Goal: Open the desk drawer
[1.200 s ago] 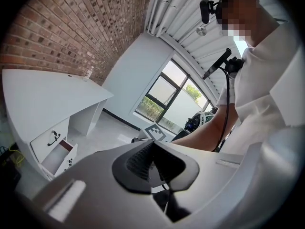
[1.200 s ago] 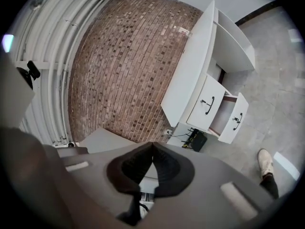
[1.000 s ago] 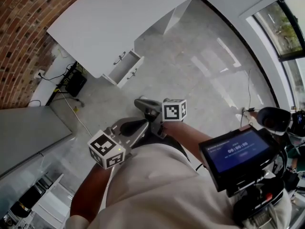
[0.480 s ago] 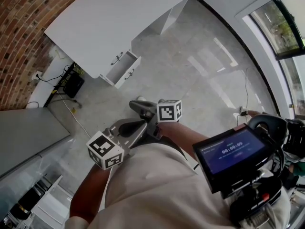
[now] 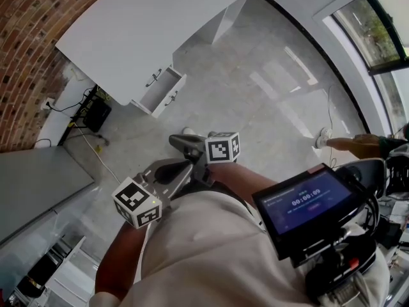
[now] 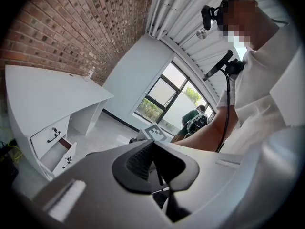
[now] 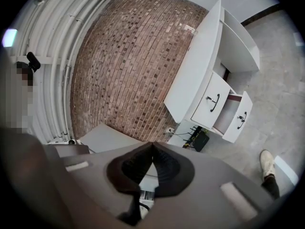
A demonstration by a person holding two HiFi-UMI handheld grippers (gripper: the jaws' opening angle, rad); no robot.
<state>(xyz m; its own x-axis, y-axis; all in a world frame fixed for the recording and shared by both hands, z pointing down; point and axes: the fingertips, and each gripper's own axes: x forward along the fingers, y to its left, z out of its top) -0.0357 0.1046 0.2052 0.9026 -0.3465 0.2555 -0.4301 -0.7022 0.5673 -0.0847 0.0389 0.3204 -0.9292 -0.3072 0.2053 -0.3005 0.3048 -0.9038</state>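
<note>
Shifts a touch leftward in the head view against a second ago, carrying the left gripper (image 6: pixel 152 144) and the right gripper (image 7: pixel 152 146) along, close in front of the body. Holds both with tips pressed together, nothing between them. Stands well apart from the desk (image 5: pixel 147 24), far left by the brick wall (image 5: pixel 25 43). Looks essentially done: lower drawer (image 5: pixel 160 94) already pulled out, beneath an upper drawer (image 7: pixel 209 104) sitting flush. Leaves nothing to pull, unless the upper one counts too. Has open floor (image 5: pixel 255 94) between body and desk for moving. Calls for care around the projecting drawer front, the cable (image 5: pixel 102 152) trailing near it, and the grey tabletop (image 5: pixel 38 178) at near left.
</note>
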